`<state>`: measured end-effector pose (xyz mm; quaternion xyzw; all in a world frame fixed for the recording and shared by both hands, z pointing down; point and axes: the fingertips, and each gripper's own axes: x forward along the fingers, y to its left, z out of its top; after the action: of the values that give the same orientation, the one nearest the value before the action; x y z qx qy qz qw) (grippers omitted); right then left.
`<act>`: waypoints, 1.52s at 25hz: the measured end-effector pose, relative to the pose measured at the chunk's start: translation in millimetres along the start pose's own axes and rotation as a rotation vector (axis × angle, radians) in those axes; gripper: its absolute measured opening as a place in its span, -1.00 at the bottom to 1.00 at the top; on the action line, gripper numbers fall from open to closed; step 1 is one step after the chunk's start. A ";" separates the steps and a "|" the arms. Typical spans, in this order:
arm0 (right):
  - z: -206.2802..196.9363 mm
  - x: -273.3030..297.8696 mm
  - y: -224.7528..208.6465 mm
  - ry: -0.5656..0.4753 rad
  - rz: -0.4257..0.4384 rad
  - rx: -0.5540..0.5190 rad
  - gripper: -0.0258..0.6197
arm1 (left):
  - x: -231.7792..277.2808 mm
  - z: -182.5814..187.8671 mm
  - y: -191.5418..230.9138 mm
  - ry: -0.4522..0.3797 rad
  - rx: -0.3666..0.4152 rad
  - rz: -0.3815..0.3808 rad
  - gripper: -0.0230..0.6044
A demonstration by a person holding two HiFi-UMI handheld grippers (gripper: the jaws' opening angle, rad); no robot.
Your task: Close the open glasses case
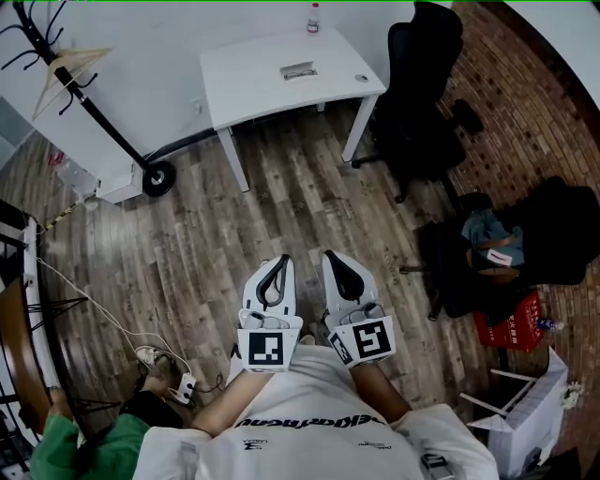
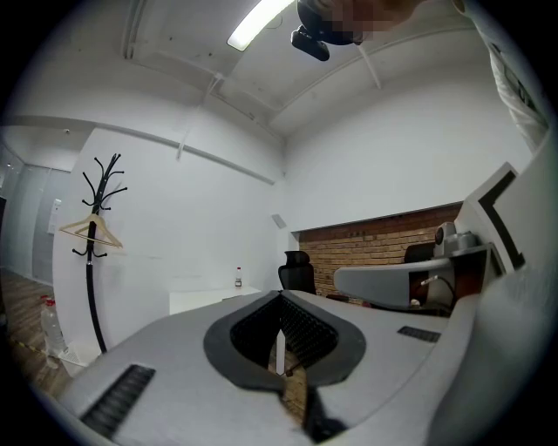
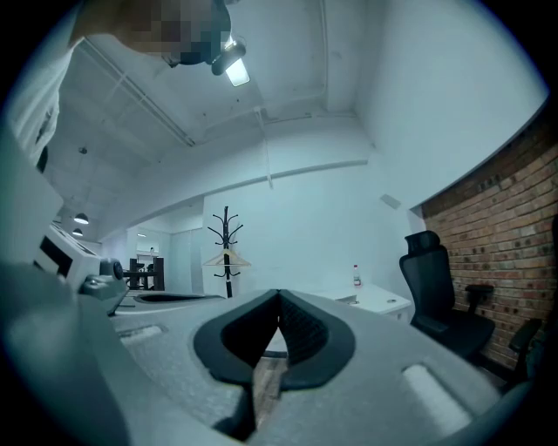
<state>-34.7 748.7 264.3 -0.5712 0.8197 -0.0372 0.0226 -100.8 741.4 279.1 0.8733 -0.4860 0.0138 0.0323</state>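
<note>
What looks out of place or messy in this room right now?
Nothing looks spilled or broken. A loose white cable trails across the wood floor at the left, a possible trip hazard, and bags lie heaped on the floor at the right, near the black chair.

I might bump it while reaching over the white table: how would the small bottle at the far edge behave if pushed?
The bottle stands upright and looks tall and narrow, so a push near its cap would probably tip it. It looks small and plastic, so likely light and easy to slide on the smooth table.
</note>
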 end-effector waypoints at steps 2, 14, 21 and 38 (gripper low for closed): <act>0.8 28.6 -9.0 0.005 -0.001 -0.002 -0.92 | 24.9 2.8 16.4 0.000 0.001 -0.002 -0.94; 28.9 218.8 -62.6 0.006 -0.074 0.000 -0.92 | 191.0 40.9 130.5 -0.013 -0.003 -0.083 -0.94; 29.7 306.0 -93.7 0.012 -0.140 0.005 -0.92 | 269.5 50.8 182.7 -0.001 0.000 -0.146 -0.94; 9.3 423.5 -147.6 0.080 -0.192 0.013 -0.92 | 388.2 23.8 246.0 0.047 -0.061 -0.171 -0.94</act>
<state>-42.8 300.2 270.1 -0.6449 0.7612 -0.0673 -0.0101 -105.3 281.3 287.5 0.9095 -0.4092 0.0164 0.0714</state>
